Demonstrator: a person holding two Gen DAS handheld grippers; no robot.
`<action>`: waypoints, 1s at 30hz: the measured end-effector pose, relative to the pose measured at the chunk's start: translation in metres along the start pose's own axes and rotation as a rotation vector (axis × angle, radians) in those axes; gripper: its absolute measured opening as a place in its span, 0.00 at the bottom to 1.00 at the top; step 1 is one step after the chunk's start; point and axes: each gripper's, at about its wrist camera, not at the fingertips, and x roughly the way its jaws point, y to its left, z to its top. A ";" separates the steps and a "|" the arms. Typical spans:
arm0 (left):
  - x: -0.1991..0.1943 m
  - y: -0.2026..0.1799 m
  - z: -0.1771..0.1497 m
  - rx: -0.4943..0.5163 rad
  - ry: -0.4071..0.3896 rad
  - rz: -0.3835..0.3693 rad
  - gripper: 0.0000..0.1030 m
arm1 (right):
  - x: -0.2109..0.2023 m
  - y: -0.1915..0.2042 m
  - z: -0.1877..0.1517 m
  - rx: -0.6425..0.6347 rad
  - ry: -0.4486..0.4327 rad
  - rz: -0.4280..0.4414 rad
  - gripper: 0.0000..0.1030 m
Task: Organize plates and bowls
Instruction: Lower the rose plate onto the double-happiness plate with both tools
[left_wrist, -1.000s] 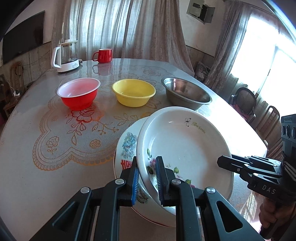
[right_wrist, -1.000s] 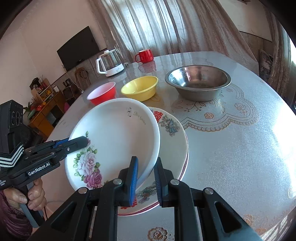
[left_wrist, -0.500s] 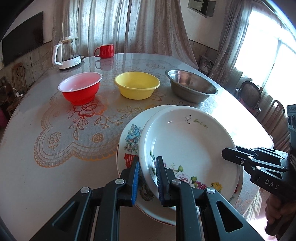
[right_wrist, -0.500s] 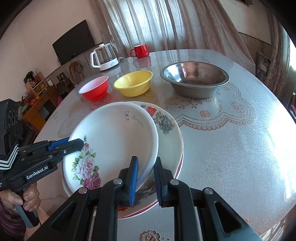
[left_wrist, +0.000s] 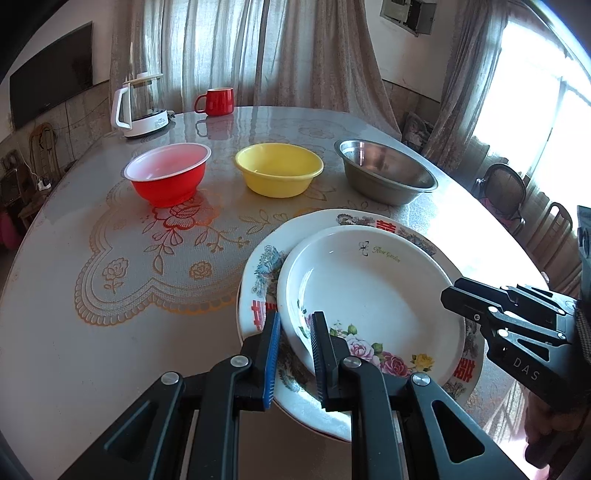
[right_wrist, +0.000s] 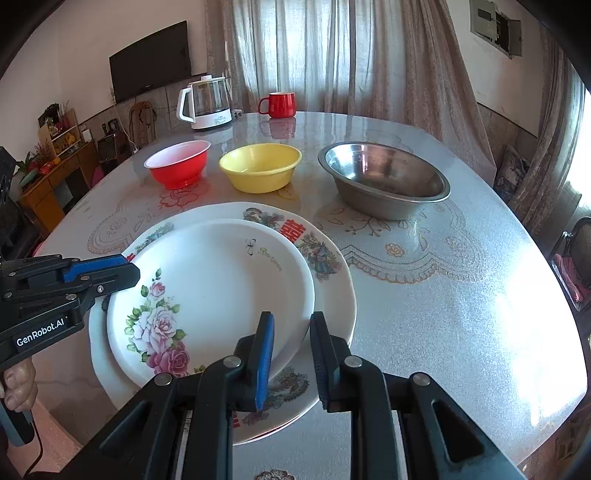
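1. On the grey speckled bench (right_wrist: 424, 302), a white rose-patterned plate (right_wrist: 221, 280) sat on top of a bigger white plate with red characters (right_wrist: 332, 295).
2. The left gripper (left_wrist: 293, 354) was clamped on the rose plate's left rim.
3. The right gripper (right_wrist: 291, 354) was opening up, the plate's right rim between its pads.
4. Further back stood a red plastic bowl (left_wrist: 168, 177), a yellow plastic bowl (left_wrist: 279, 168) and a steel bowl (left_wrist: 386, 175) in a row.

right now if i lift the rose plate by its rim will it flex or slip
The rose plate looks like glazed ceramic, so probably rigid, not floppy. Its glossy rim may slip between narrow pads and chip if dropped. It sits on the larger patterned plate, so pushing it would likely slide it over that smooth surface.
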 end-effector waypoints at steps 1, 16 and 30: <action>-0.001 -0.001 -0.001 0.008 -0.003 0.004 0.17 | -0.001 -0.003 0.000 0.017 -0.003 0.017 0.19; -0.016 0.015 -0.005 -0.062 -0.054 0.060 0.17 | 0.001 -0.049 0.000 0.277 -0.022 0.067 0.20; -0.013 0.029 -0.015 -0.112 -0.030 0.052 0.17 | 0.005 -0.044 -0.005 0.262 -0.015 0.057 0.18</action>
